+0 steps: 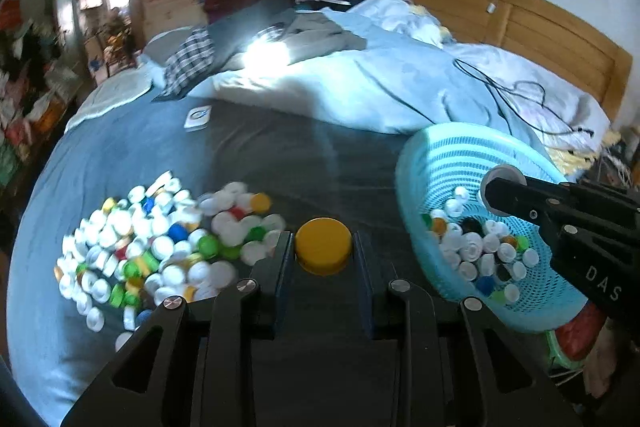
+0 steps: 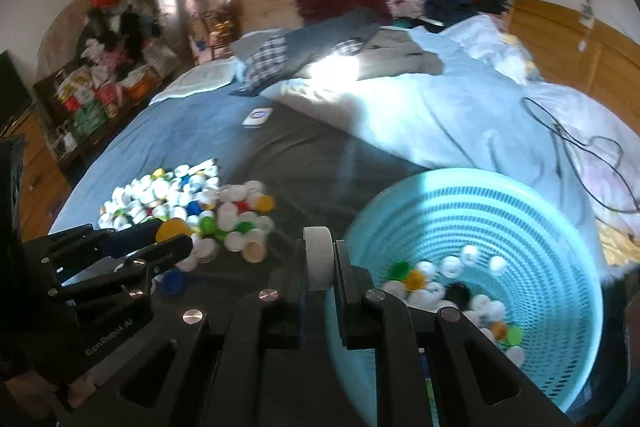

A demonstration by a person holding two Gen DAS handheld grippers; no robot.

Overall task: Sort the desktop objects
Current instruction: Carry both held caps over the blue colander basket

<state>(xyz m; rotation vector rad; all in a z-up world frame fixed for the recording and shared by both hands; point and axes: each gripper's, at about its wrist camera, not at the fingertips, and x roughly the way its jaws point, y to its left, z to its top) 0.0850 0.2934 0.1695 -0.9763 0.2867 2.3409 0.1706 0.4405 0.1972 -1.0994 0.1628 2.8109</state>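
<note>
My left gripper [image 1: 323, 247] is shut on a large yellow cap [image 1: 323, 246], held above the dark blanket between the cap pile and the basket; it also shows in the right wrist view [image 2: 173, 231]. My right gripper [image 2: 319, 259] is shut on a white cap [image 2: 319, 258] held on edge at the near left rim of the light blue basket [image 2: 560, 227]; it also shows in the left wrist view [image 1: 502, 193]. The basket [image 1: 432, 155] holds several caps [image 1: 480, 255]. A pile of mixed caps [image 1: 160, 243] lies on the blanket to the left, and shows in the right wrist view [image 2: 192, 199].
All this sits on a bed with a grey blanket [image 1: 280, 155] and a pale blue duvet [image 1: 380, 87]. A small white device [image 1: 198, 117] lies beyond the pile. A black cable [image 1: 520, 95] runs over the duvet. Clothes are heaped at the far end.
</note>
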